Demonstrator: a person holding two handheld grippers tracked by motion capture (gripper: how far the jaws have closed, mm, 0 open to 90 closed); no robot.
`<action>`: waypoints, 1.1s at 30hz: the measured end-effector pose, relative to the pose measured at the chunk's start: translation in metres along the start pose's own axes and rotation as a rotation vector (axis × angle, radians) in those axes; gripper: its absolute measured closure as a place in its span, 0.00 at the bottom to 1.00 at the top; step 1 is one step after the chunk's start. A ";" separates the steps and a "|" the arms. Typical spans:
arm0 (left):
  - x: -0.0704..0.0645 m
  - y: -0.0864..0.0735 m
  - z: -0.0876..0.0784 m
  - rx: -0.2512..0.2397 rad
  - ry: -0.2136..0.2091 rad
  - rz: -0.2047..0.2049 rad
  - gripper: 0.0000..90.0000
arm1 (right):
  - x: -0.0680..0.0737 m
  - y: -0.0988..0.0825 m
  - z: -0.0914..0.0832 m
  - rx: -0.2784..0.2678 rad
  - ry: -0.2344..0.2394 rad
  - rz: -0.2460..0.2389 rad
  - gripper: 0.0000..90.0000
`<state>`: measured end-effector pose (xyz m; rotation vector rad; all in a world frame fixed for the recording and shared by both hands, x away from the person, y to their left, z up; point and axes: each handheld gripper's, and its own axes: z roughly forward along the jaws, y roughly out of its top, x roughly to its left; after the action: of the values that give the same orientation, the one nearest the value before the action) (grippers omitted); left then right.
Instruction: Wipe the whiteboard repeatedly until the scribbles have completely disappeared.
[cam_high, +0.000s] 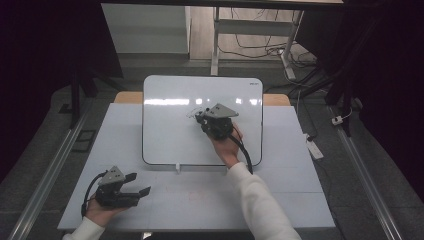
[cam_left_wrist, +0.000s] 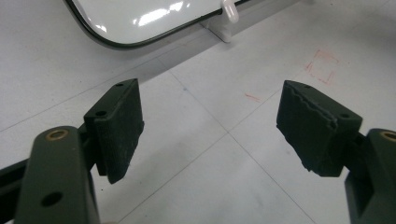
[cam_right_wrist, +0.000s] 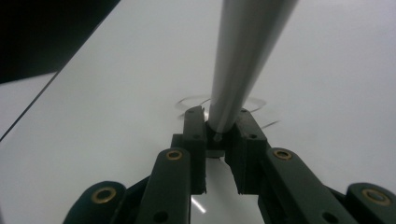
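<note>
Two fingers (cam_right_wrist: 194, 135) pinch grey marker (cam_right_wrist: 243, 51) between them.

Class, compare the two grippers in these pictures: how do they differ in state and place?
The right gripper is shut on a grey marker; the left gripper is open and holds nothing. The right gripper is over the whiteboard beside pen marks; the left gripper is over the table, near the front edge. Both have black jaws.

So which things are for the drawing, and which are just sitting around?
For the drawing:
- whiteboard
- grey marker, clamped in the right gripper
- pen marks on the board

Just sitting around:
- left gripper, open over the table
- faint red scribbles
</note>
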<state>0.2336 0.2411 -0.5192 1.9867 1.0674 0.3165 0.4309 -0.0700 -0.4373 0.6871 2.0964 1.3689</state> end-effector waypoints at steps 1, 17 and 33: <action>0.000 0.000 -0.001 -0.001 -0.001 -0.001 0.27 | -0.006 0.003 0.000 -0.013 -0.032 0.012 0.86; 0.002 -0.001 -0.001 -0.006 -0.002 -0.004 0.27 | -0.011 0.007 0.000 -0.028 -0.034 0.060 0.86; 0.001 0.000 0.001 0.004 -0.003 -0.001 0.27 | 0.007 -0.002 0.004 0.002 0.034 -0.011 0.86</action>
<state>0.2349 0.2417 -0.5204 1.9894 1.0683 0.3108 0.4277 -0.0634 -0.4413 0.6562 2.1251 1.3816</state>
